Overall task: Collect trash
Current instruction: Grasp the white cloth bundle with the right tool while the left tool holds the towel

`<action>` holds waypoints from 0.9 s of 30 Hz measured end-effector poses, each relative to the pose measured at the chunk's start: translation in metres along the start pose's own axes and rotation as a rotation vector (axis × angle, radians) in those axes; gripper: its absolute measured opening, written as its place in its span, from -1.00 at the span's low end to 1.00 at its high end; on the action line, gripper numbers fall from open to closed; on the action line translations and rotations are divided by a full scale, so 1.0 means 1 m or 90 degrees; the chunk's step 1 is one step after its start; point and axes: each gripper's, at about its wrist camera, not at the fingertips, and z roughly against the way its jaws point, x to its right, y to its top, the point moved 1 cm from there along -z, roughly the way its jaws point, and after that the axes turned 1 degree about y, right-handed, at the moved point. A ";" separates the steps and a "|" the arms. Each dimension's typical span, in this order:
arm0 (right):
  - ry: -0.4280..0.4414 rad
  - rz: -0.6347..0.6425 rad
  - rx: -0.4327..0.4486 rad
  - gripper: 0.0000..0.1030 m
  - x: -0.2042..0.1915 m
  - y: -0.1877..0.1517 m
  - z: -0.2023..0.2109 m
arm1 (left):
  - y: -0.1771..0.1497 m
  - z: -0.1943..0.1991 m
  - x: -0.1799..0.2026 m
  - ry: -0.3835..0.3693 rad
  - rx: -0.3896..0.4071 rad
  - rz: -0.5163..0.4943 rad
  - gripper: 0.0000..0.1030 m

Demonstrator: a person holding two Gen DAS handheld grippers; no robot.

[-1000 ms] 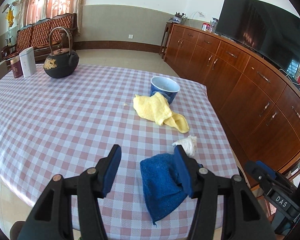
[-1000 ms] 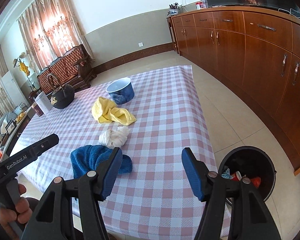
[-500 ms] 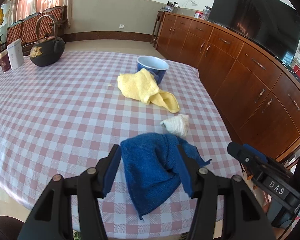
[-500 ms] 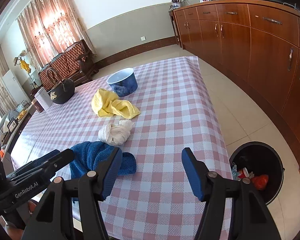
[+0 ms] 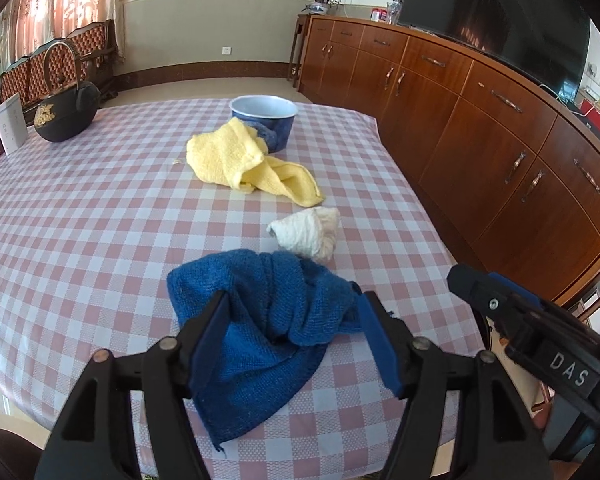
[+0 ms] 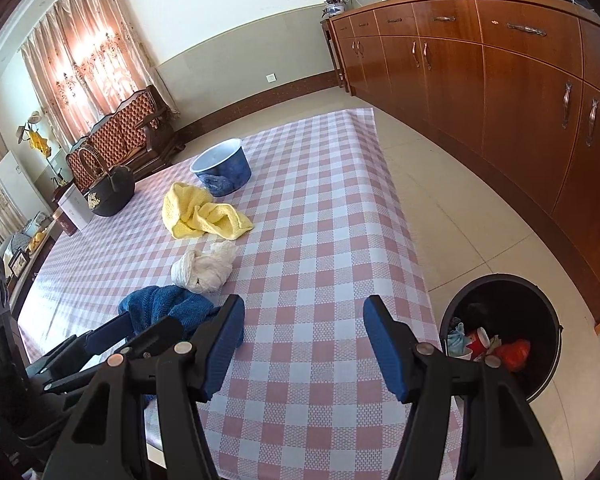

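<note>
A crumpled blue cloth (image 5: 268, 304) lies near the front of the checked table (image 5: 80, 240). My left gripper (image 5: 294, 300) is lowered over it, one finger on each side of the cloth, and its jaws are opening. Just beyond lies a crumpled white wad (image 5: 306, 236), then a yellow cloth (image 5: 240, 160) against a blue bowl (image 5: 264, 118). My right gripper (image 6: 304, 304) hovers open over the table's near right part with nothing between its fingers. On the floor to its right stands a black trash bin (image 6: 500, 292) holding several scraps. The blue cloth (image 6: 168, 304) and white wad (image 6: 204, 266) lie to its left.
A black teapot (image 5: 66, 114) and small boxes (image 5: 10, 126) stand at the far left of the table. A long wooden cabinet (image 5: 480, 120) with a TV runs along the right, with tiled floor (image 6: 440, 184) between it and the table. A bench (image 6: 124, 132) stands by the curtains.
My left gripper has moved forward and down until its fingers straddle the blue cloth, and its jaws stand wider. The right gripper has barely moved.
</note>
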 end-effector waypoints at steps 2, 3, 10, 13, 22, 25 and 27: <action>0.000 -0.001 0.000 0.24 0.000 0.000 -0.001 | -0.001 -0.004 0.002 0.009 0.000 -0.007 0.38; 0.001 -0.001 -0.001 0.24 0.000 0.001 -0.002 | -0.001 -0.006 0.002 0.015 0.000 -0.009 0.38; 0.015 0.005 -0.007 0.24 -0.010 0.004 -0.012 | -0.003 -0.018 -0.025 0.046 -0.009 0.014 0.38; 0.024 0.012 -0.012 0.24 -0.018 0.005 -0.019 | 0.000 -0.019 -0.043 0.059 -0.007 0.034 0.38; 0.060 0.027 -0.036 0.24 -0.052 0.012 -0.049 | 0.014 -0.024 -0.087 0.093 0.001 0.063 0.38; 0.073 0.032 -0.044 0.24 -0.064 0.015 -0.060 | 0.019 -0.027 -0.099 0.099 0.005 0.074 0.38; 0.078 0.038 -0.046 0.24 -0.071 0.018 -0.067 | 0.022 -0.028 -0.106 0.100 0.008 0.082 0.38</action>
